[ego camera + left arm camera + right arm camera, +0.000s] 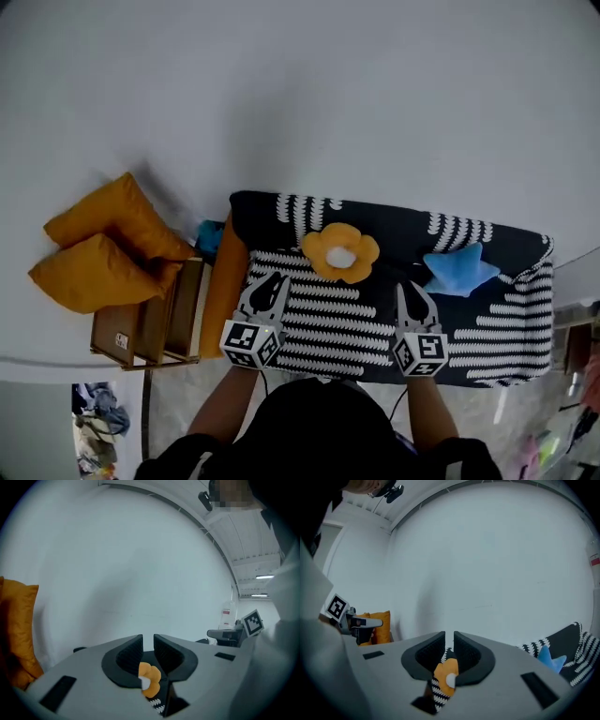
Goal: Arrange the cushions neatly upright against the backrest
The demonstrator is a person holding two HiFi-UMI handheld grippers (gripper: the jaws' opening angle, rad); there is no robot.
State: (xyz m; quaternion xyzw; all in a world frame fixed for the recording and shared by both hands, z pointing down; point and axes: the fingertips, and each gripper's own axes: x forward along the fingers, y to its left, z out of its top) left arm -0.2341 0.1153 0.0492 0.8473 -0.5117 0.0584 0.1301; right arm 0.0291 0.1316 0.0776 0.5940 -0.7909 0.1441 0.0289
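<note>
Overhead, both forearms reach forward from the person's dark top, side by side, each hand carrying its tool level over the striped seat [323,323] of the sofa and pointing toward the backrest [394,223]. The left gripper [269,286] hangs over the seat's left part and the right gripper [412,298] over its middle, well apart from each other. The flower cushion [341,252] sits between their lines of aim, at the seam where seat meets backrest, and the blue star cushion [459,270] lies further right along that seam. Only this view takes in the orange pillows [103,246] piled on a wooden rack [159,323] beside the sofa's left end. The left gripper view shows what the head view cannot: the left gripper [148,641] has its ribbed jaws drawn nearly together, a thin slit between them with nothing in it, and the flower cushion [151,679] lies beyond, untouched. The right gripper [449,639] is likewise almost closed and empty, the flower cushion [446,677] facing it past the tips, with the blue star cushion [551,660] off to its right.
</note>
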